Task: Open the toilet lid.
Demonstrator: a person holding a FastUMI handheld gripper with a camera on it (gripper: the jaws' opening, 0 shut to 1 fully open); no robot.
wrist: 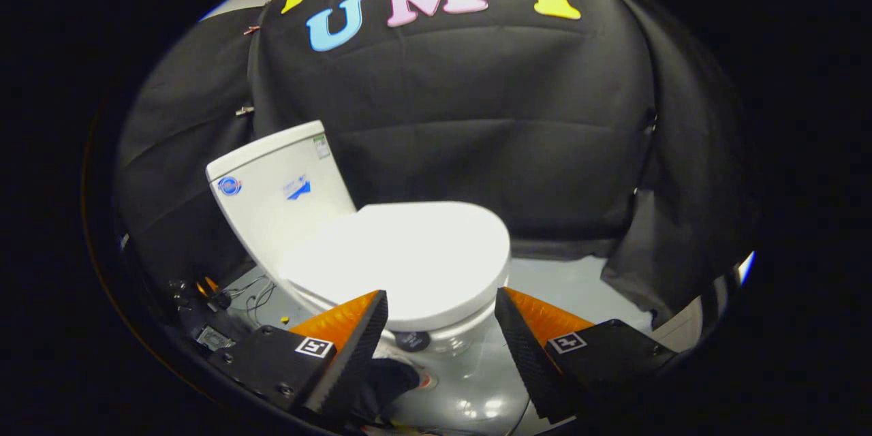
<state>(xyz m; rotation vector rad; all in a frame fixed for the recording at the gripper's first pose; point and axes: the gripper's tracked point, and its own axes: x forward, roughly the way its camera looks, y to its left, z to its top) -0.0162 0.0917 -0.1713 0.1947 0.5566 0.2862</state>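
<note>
The toilet lid (409,252) is down, lying flat over the bowl, so the opening has not begun. Its hinge end meets the tank (279,191), which stands behind it, and its rounded front edge faces the gripper (441,310).

The gripper is released: its 2 fingers stand wide apart with nothing between them but air. The front edge of the lid sits just ahead of the fingertips and partly in the gap between them. From this angle I cannot tell whether either finger touches the edge; it looks as if both stand just short of it.

Below the lid's front edge a small dark round cap (412,340) sits on the pale base of the toilet (463,340). The grey floor (565,276) spreads out beside the lid, and some loose wires (252,293) lie on it near the foot of the tank.

By my judgement the whole task is left to do: the approach is about finished, but the lid has yet to be caught at its front edge, either from below or by closing the 2 fingers on it, and then swung up and back until it leans against the tank.
</note>
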